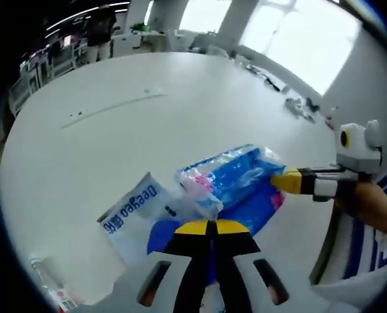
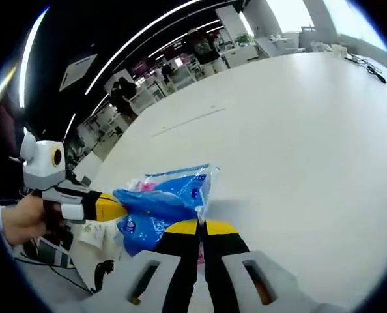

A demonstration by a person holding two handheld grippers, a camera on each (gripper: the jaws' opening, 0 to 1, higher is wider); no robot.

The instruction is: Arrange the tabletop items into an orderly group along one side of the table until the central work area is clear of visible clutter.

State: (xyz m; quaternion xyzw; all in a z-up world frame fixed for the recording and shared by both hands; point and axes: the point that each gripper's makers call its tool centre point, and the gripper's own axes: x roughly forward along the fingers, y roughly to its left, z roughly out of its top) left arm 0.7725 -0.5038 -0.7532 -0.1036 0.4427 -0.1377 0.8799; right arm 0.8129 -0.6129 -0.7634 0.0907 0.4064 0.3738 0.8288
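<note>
My white surface point(image 1: 180, 130) carries a white packet with blue print point(image 1: 131, 212) near me, a bottle point(image 1: 50, 287) at its edge, and small clutter point(image 1: 301, 107) far off.

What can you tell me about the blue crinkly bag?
The blue bag is shiny, crinkly plastic with pink and white patches, soft and crumpled. It sits over the white table, pinched from two sides: the left claw shuts on one edge, the right claw on another. A white packet lies beside it.

Bright windows point(image 1: 291, 39) light a wide white table point(image 1: 148, 130); desks point(image 2: 180, 72) stand behind.
</note>
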